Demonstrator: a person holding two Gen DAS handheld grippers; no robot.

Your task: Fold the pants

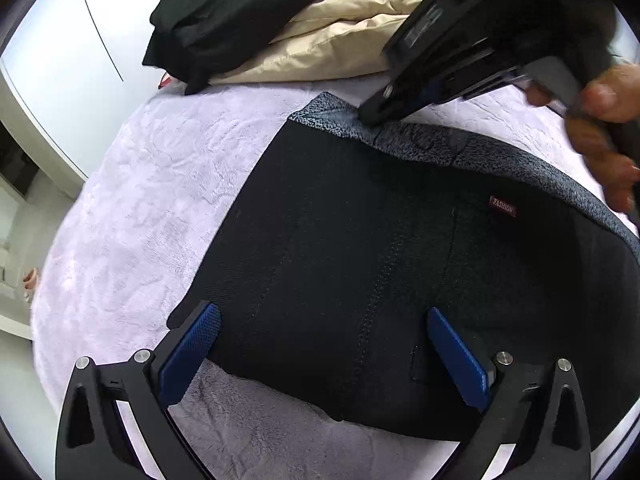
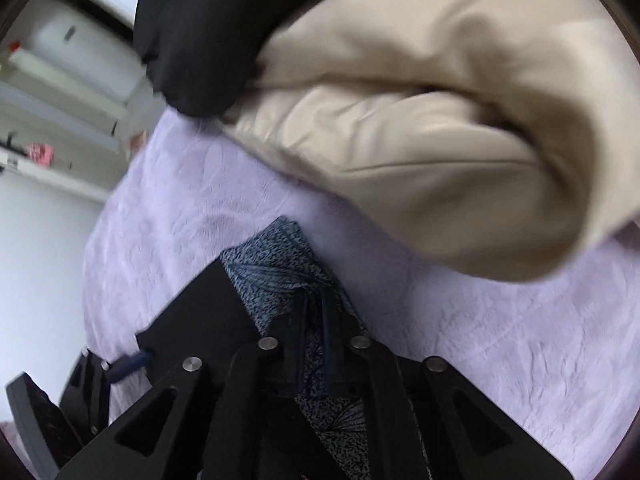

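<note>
The right gripper (image 2: 316, 316) has its jaws clenched on the speckled grey waistband (image 1: 440, 146) of the black pants (image 1: 340, 240), pinching it near one corner and bunching the band into a small pleat there. The left gripper (image 1: 324, 344) hangs over the near edge of the same garment with its jaws released and spread wide, blue pads (image 1: 192, 356) to either side of a centre seam, gripping nothing.

The pants lie already doubled on a pale lilac bedspread (image 1: 140, 200). Beyond the waistband sits a pile of other clothing, a cream garment (image 2: 440, 140) under a black garment (image 1: 240, 12).

The likely trouble: with one corner held, lifting could drag the layers askew and spoil the fold. A pull towards the pile may also snag the cream garment, which lies near.

A small red tag (image 1: 503, 211) below the waistband reads "FASHION".
</note>
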